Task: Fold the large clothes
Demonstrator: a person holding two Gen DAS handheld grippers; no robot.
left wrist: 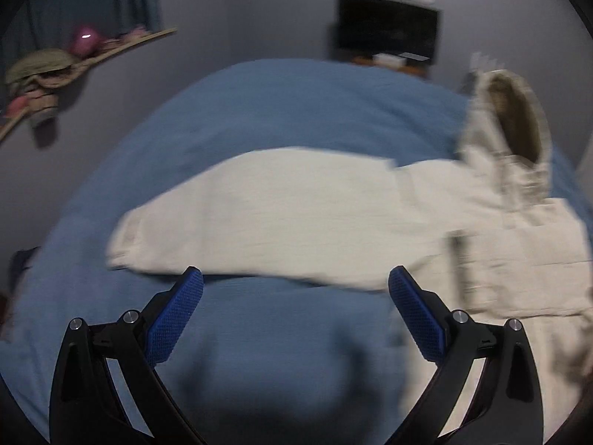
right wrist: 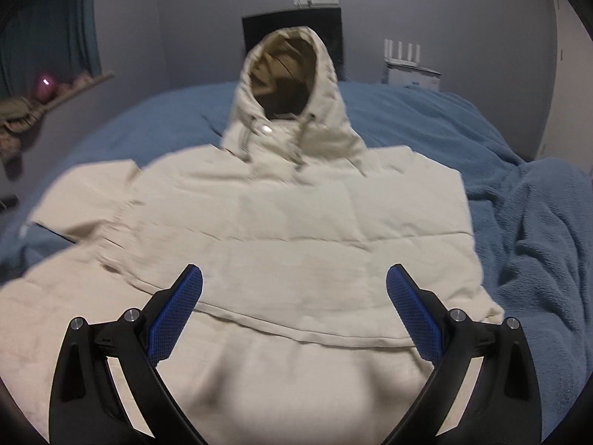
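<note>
A cream hoodie [right wrist: 296,200] of thick, soft cotton is lying face up on a fuzzy blue blanket [right wrist: 537,222] covering the bed. Its hood [right wrist: 289,85] is standing open toward the far wall, showing a tan lining, and drawstrings are hanging at the neck. One sleeve [left wrist: 267,218] is stretching flat across the blanket, ending in a ribbed cuff. The left gripper [left wrist: 295,309] is hovering over bare blanket just short of that sleeve, its blue textured pads [left wrist: 178,319] spread wide and holding nothing. The right gripper [right wrist: 294,307] is hovering above the hoodie's lower front, its pads [right wrist: 415,319] likewise parted and empty. Both views are blurring slightly.
</note>
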